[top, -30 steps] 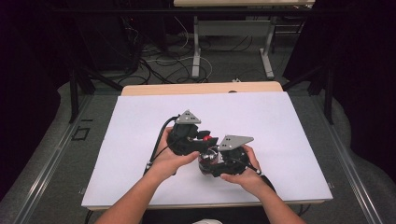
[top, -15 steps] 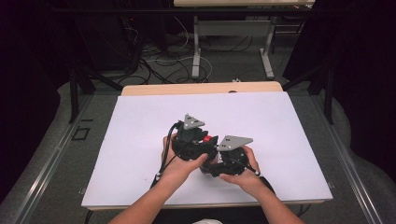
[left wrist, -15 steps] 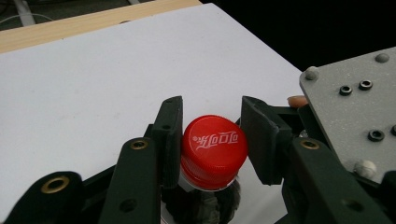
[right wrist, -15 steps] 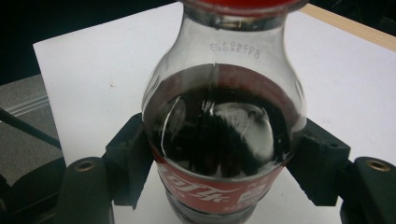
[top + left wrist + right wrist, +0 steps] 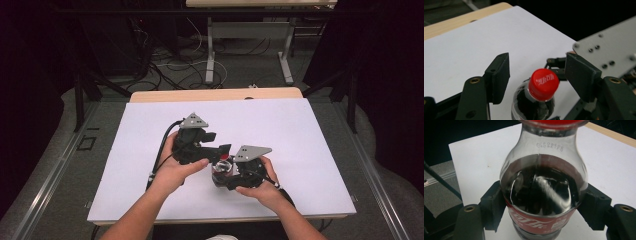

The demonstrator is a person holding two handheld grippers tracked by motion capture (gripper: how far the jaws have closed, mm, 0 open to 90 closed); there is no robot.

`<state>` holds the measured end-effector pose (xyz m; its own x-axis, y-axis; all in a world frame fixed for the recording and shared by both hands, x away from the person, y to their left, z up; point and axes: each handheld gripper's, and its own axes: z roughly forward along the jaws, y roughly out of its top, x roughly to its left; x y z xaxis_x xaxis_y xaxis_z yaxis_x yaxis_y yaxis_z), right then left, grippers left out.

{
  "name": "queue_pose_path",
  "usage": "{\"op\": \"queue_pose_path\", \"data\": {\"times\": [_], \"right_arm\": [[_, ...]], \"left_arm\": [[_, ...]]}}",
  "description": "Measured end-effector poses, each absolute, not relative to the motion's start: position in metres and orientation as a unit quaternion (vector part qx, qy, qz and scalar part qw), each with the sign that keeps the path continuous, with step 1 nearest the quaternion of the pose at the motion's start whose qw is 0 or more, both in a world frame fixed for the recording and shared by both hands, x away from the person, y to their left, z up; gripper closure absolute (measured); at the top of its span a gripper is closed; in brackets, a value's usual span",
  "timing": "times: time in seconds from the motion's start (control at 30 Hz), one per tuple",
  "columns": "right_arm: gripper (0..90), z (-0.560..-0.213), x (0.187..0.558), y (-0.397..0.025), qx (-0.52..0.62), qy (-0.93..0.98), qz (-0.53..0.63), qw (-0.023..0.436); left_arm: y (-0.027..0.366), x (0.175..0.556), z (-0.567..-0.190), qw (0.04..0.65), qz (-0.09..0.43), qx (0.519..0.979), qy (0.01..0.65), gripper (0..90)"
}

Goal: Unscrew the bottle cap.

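Observation:
A small cola bottle (image 5: 544, 190) with dark liquid, a red label and a red cap (image 5: 543, 83) stands on the white sheet (image 5: 300, 130). My right gripper (image 5: 543, 207) is shut on its body, one pad on each side. In the high view the bottle (image 5: 221, 171) sits at the middle of the sheet, just left of the right gripper (image 5: 221, 178). My left gripper (image 5: 539, 75) is open, its jaws standing either side of the cap with a gap to each pad. In the high view the left gripper (image 5: 223, 151) reaches in from the left, over the bottle top.
The white sheet covers a wooden table (image 5: 215, 94). A black cable (image 5: 161, 150) trails from the left gripper across the sheet. Beyond the far edge are table legs (image 5: 210, 55) and loose cables (image 5: 165, 65) on the floor. The right gripper's grey plate (image 5: 609, 47) is close beside the left jaws.
The left gripper has moved right and forward toward the bottle; its open jaws now straddle the red cap. The right gripper has kept the bottle in place.

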<state>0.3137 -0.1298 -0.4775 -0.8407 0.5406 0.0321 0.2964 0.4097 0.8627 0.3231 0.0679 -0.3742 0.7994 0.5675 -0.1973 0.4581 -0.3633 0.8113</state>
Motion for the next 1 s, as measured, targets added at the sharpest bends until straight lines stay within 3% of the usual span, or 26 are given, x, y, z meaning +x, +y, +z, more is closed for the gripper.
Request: {"op": "queue_pose_path", "data": {"times": [0.2, 0.37, 0.67, 0.8, 1.0], "right_arm": [[29.9, -0.477, 0.313, -0.130, 0.246, 0.831, 0.484, 0.120], [29.8, -0.478, 0.312, -0.127, 0.238, 0.834, 0.484, 0.115], [29.8, -0.478, 0.310, -0.125, 0.227, 0.837, 0.486, 0.108], [29.8, -0.478, 0.309, -0.124, 0.222, 0.838, 0.486, 0.108], [29.9, -0.478, 0.310, -0.123, 0.221, 0.837, 0.488, 0.109]], "left_arm": [[0.075, 0.328, -0.383, 0.470, 0.052, 0.840, 0.265, 40.5], [0.082, 0.336, -0.385, 0.495, 0.010, 0.845, 0.202, 44.4], [0.074, 0.340, -0.391, 0.484, -0.014, 0.858, 0.169, 51.0], [0.073, 0.341, -0.393, 0.479, -0.010, 0.862, 0.166, 60.4], [0.073, 0.339, -0.393, 0.481, -0.002, 0.860, 0.170, 61.3]]}}
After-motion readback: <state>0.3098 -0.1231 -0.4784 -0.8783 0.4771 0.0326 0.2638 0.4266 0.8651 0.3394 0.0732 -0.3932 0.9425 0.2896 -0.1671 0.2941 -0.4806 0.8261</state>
